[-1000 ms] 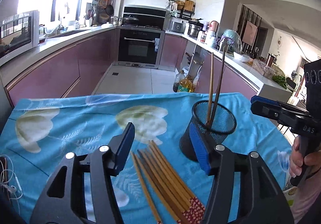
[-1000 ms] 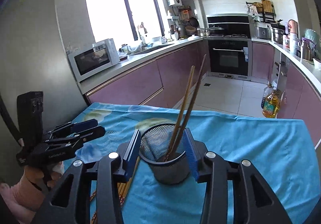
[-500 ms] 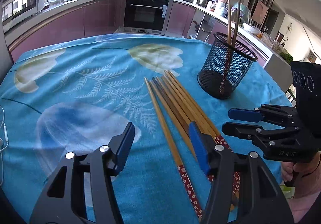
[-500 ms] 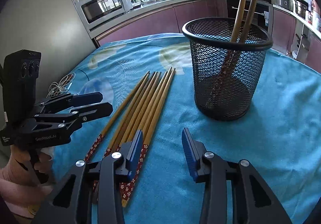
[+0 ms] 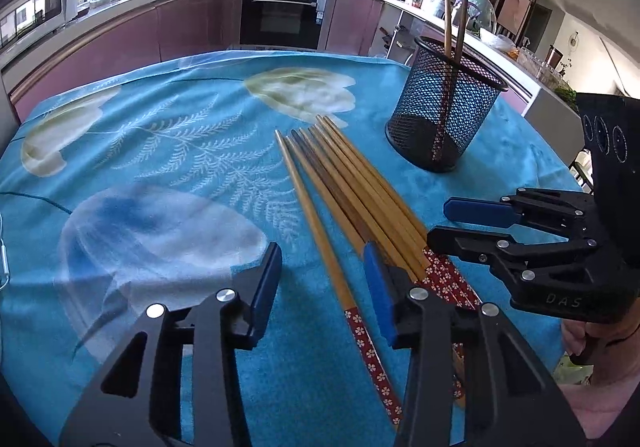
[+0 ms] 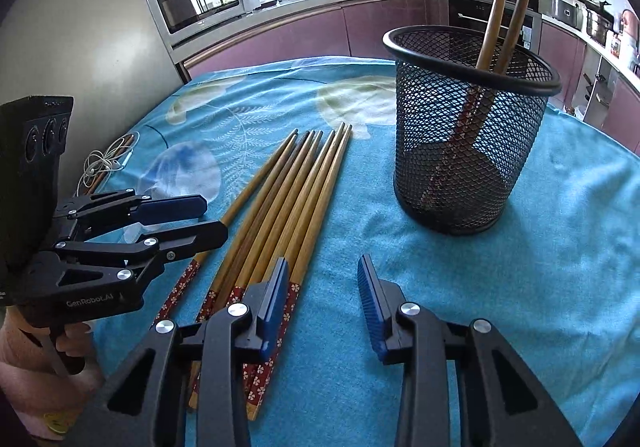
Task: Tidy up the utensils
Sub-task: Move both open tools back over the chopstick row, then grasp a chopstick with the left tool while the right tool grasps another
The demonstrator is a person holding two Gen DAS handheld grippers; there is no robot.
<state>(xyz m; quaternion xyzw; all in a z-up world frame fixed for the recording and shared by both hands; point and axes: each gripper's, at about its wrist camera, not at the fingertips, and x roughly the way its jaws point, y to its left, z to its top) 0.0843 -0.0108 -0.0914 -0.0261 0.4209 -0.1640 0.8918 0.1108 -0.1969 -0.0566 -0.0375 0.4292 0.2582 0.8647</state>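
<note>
A kitchen worktop [image 5: 168, 151] under a blue floral cloth carries a mesh holder [image 6: 468, 151] with two chopsticks [image 6: 492, 15] standing in it. Beside the holder, a row of loose chopsticks [image 6: 288, 207] lies unsorted. The left gripper [image 5: 320, 287] and right gripper [image 6: 324, 299] have their fingers released, holding nothing.

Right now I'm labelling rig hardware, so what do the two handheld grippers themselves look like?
Both are matte black plastic clamps with cut-out linkage arms, silver pivot bolts and blue pads lining the fingers. The left gripper reads "GenRobot.AI" in white; the right gripper shows embossed "DAS". Each carries a black block with three round lenses. Bare hands hold them; no cables or sleeves show.
</note>
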